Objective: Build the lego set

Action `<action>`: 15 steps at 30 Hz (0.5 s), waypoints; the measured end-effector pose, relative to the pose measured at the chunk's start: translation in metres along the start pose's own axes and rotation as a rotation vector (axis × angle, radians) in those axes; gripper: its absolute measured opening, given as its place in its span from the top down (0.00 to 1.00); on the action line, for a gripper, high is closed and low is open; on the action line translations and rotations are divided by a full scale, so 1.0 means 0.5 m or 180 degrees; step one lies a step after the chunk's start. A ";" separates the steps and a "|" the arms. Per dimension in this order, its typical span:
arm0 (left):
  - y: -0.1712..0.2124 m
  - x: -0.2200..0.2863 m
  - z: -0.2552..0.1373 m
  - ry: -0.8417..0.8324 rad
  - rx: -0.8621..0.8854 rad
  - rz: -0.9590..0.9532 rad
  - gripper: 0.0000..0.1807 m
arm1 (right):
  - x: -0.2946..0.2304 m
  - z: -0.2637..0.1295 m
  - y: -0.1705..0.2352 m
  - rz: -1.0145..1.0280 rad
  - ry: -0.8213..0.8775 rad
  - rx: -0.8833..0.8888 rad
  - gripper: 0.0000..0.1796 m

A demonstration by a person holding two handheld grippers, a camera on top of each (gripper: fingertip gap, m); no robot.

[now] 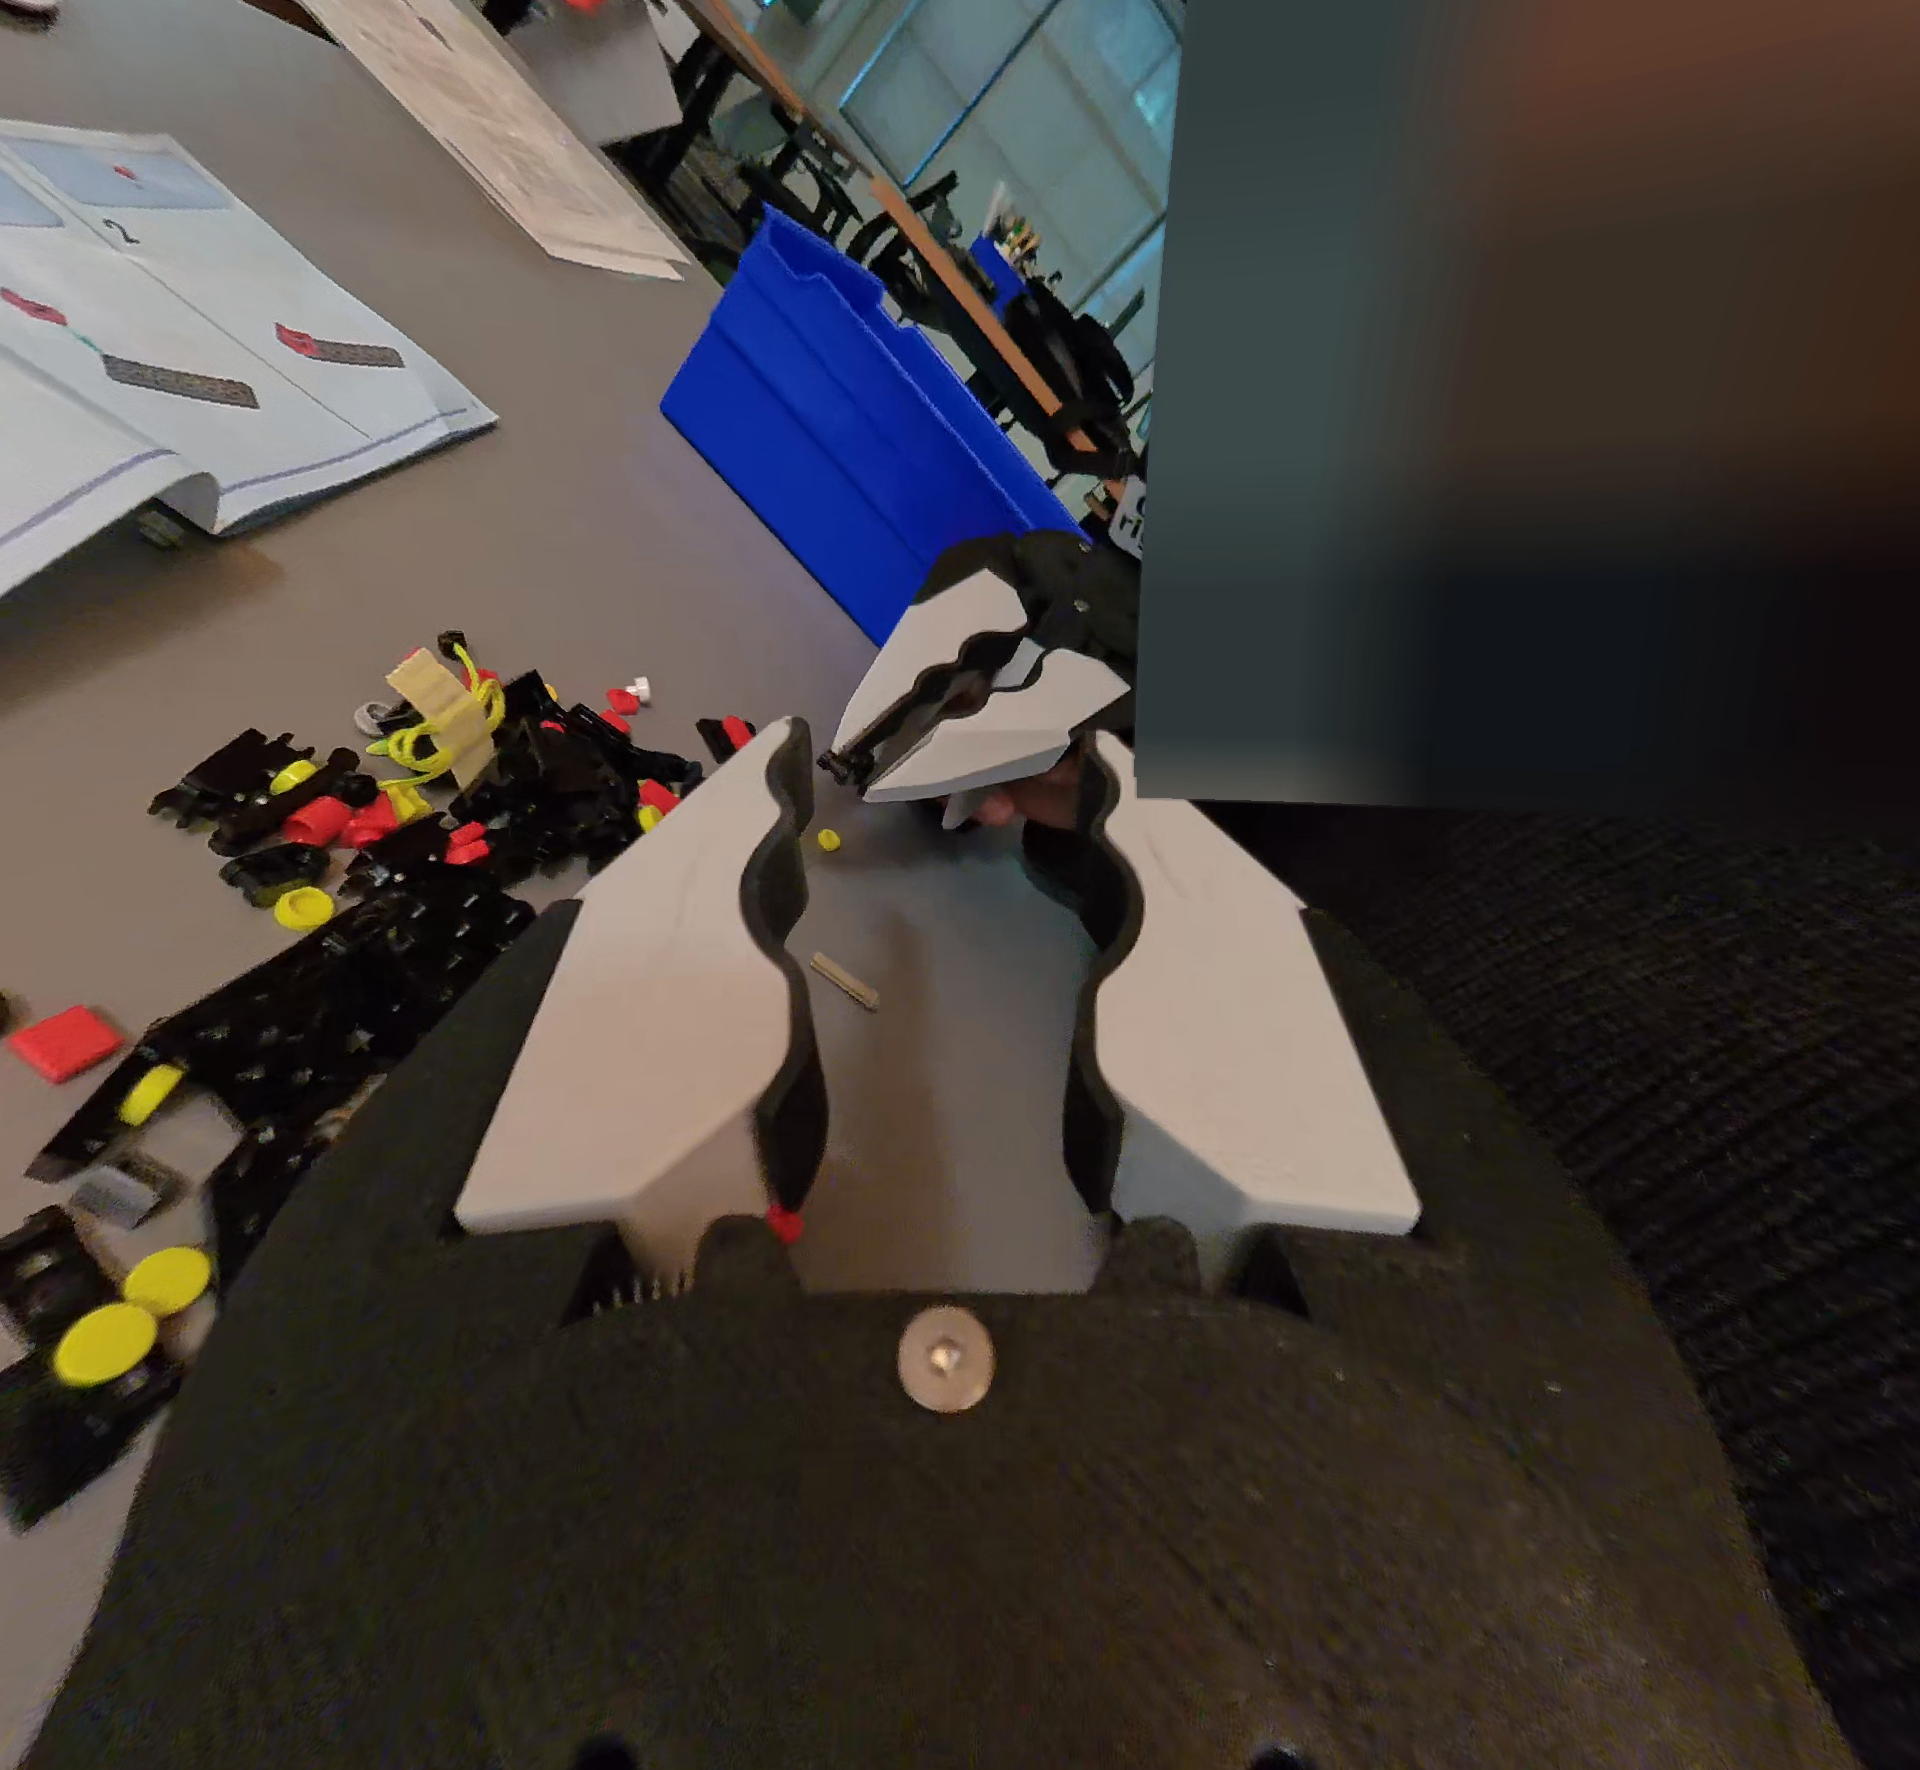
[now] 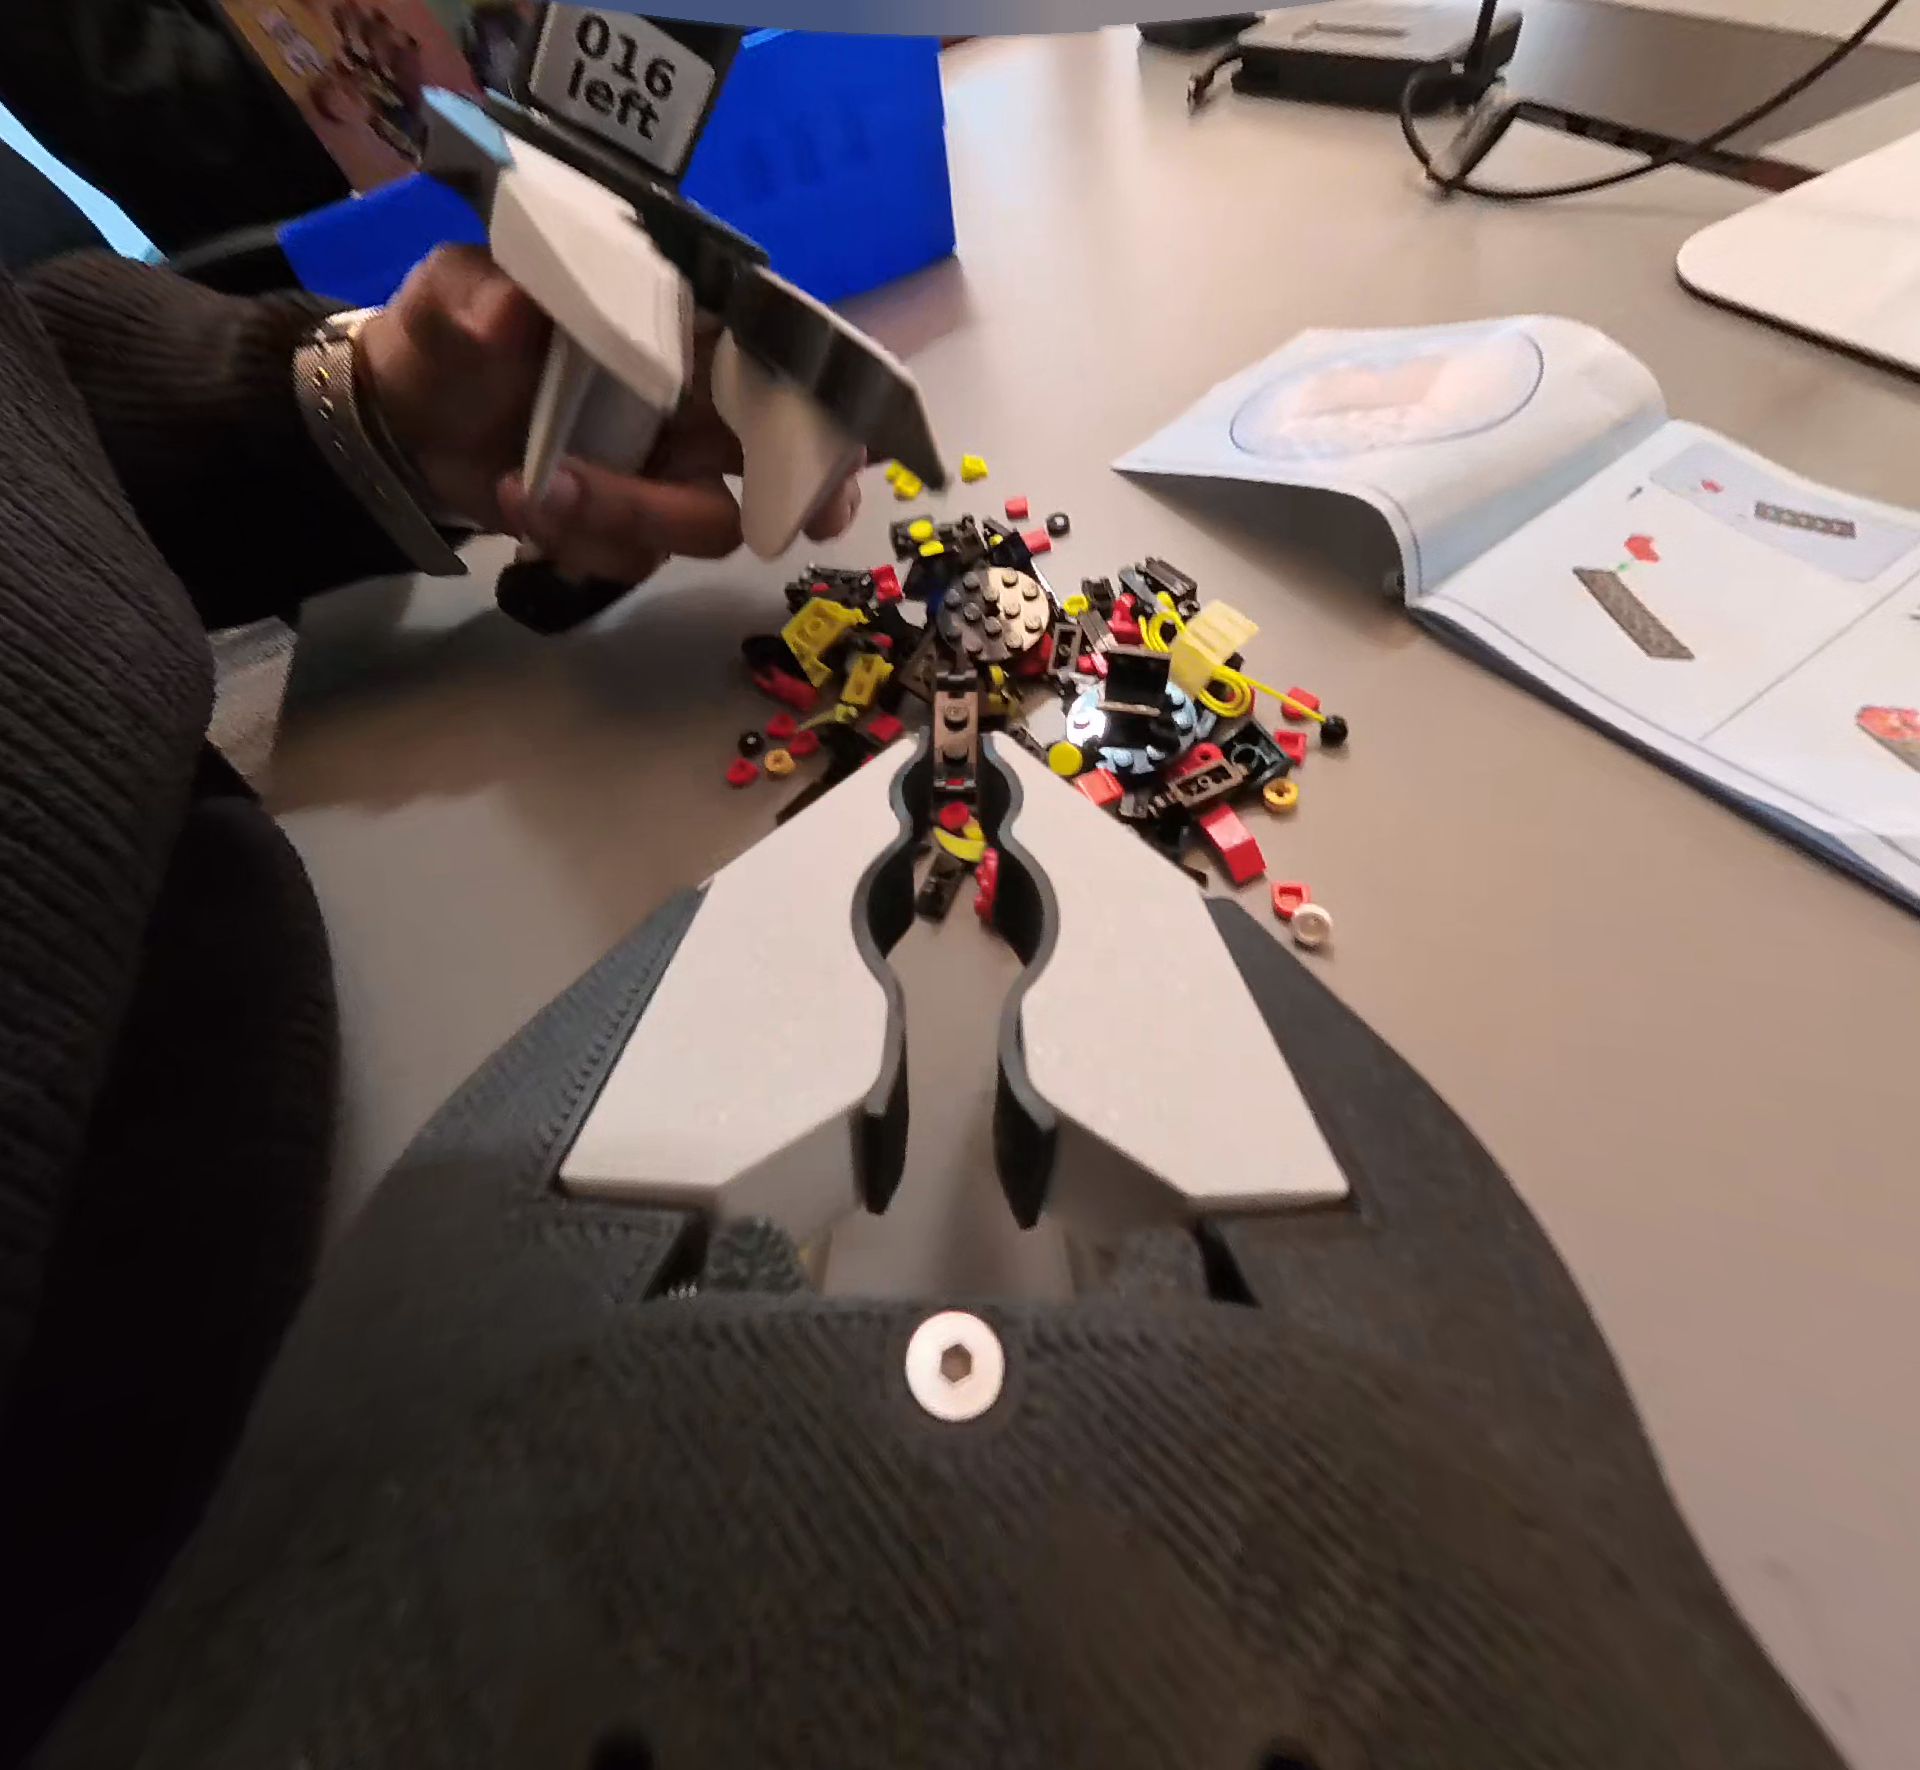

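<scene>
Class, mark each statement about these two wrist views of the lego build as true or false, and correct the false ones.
1. The left claw is open and grips nothing. True.
2. The instruction booklet lies closed. False: it lies open on the table.
3. The lego pieces lie in a loose pile on the table. True.
4. The bin behind the pile is red. False: it is blue.
5. The right claw has a black piece between its fingertips. True.
</scene>
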State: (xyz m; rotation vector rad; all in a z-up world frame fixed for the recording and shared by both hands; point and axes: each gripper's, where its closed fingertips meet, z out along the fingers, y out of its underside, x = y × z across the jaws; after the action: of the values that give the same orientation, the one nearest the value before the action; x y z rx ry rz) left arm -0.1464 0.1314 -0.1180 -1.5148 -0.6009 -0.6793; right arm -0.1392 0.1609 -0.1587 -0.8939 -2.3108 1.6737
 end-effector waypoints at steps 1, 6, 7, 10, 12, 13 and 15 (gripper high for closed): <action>-0.004 -0.004 -0.003 -0.0024 0.0027 0.0002 0.74 | 0.002 0.000 0.002 0.0006 0.0008 -0.0011 0.97; -0.017 -0.015 -0.014 -0.0087 0.0136 -0.0025 0.74 | 0.007 -0.001 0.002 0.0067 0.0013 -0.0001 0.97; -0.018 -0.016 -0.015 -0.0075 0.0142 -0.0054 0.74 | 0.007 -0.001 0.002 0.0073 0.0015 0.0001 0.97; -0.019 -0.019 -0.016 -0.0054 0.0162 -0.0113 0.74 | 0.008 -0.002 0.003 0.0064 0.0028 -0.0010 0.97; -0.021 -0.020 -0.016 -0.0042 0.0180 -0.0140 0.74 | 0.008 -0.001 0.005 0.0055 0.0033 -0.0031 0.97; -0.022 -0.020 -0.017 -0.0033 0.0189 -0.0159 0.74 | 0.008 -0.001 0.005 0.0050 0.0034 -0.0036 0.97; -0.024 -0.021 -0.018 -0.0017 0.0205 -0.0199 0.74 | 0.008 -0.001 0.007 0.0043 0.0039 -0.0048 0.97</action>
State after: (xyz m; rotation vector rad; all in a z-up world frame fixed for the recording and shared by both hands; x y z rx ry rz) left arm -0.1627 0.1234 -0.1174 -1.4434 -0.6705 -0.6977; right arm -0.1411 0.1641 -0.1623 -0.9224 -2.3175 1.6536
